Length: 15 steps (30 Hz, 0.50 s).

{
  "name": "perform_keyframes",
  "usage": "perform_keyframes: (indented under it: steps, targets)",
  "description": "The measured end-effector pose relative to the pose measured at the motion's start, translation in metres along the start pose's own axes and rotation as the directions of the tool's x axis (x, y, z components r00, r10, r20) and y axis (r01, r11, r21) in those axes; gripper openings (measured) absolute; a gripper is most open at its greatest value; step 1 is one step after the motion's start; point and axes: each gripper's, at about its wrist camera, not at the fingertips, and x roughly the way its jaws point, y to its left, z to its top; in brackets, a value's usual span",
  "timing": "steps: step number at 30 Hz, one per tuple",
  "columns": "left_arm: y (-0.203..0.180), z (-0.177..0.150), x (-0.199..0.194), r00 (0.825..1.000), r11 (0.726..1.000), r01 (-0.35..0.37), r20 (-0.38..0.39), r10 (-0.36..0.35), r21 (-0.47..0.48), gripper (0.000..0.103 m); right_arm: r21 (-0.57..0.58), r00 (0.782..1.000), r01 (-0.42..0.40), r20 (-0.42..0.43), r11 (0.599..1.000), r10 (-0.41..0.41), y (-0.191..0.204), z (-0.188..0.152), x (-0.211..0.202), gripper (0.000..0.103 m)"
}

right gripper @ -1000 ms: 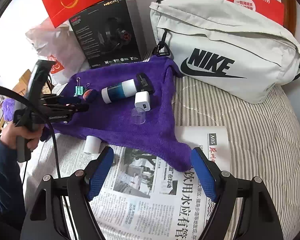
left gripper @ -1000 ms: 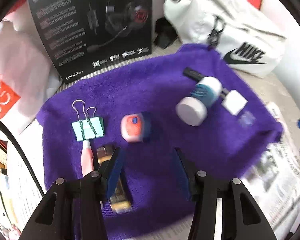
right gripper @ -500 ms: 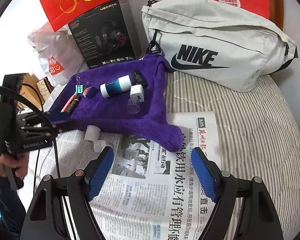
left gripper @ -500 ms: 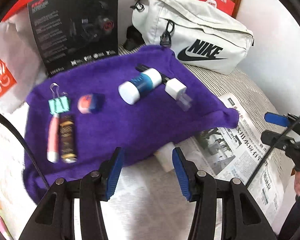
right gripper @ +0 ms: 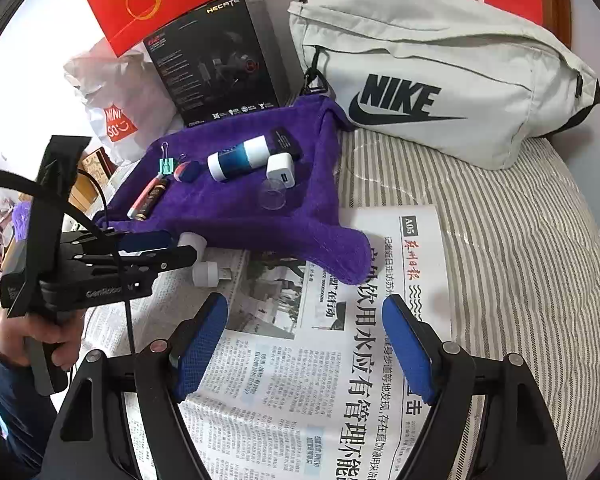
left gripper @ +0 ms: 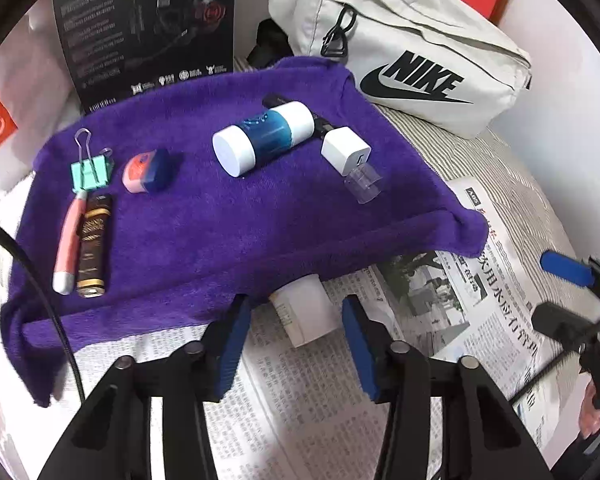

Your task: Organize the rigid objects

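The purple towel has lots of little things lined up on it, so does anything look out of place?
Yes. A white box lies off the purple towel, on the newspaper, partly tucked under the towel's edge. A small white plug sits there too. The open left claw points at the box.

Both views look forward past their own claw, close and downward; they share the purple towel (left gripper: 228, 220) (right gripper: 236, 204) and newspaper (left gripper: 480, 300) (right gripper: 340, 340).

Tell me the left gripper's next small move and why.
Probably ease the left gripper forward and close on the white tube. Its jaws are open with the tube lying between the fingertips on the newspaper, partly under the edge of the purple towel, where the other items already lie.
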Motion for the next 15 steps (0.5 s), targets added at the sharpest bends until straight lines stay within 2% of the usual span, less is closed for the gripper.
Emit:
perform_keyframes:
  steps: [3,7,11,15]
  targets:
    - [0.000,0.002,0.006,1.000,1.000,0.011,-0.019,-0.012,-0.019,0.037,0.009,1.000,-0.007,-0.009,1.000,0.007,-0.004,-0.002,0.002,0.079]
    - [-0.001,-0.001,0.007,1.000,1.000,0.014,-0.012,-0.014,0.000,0.037,0.012,1.000,-0.011,-0.018,1.000,0.011,-0.005,-0.005,0.005,0.079]
    - [0.011,-0.010,-0.001,0.999,0.999,-0.034,-0.014,0.035,0.016,0.037,0.007,1.000,-0.009,-0.027,1.000,0.009,-0.005,-0.006,0.007,0.079]
    - [0.028,-0.015,-0.006,0.999,0.999,-0.036,-0.009,0.036,0.005,0.037,0.011,1.000,-0.011,-0.026,1.000,0.012,-0.005,-0.006,0.008,0.079]
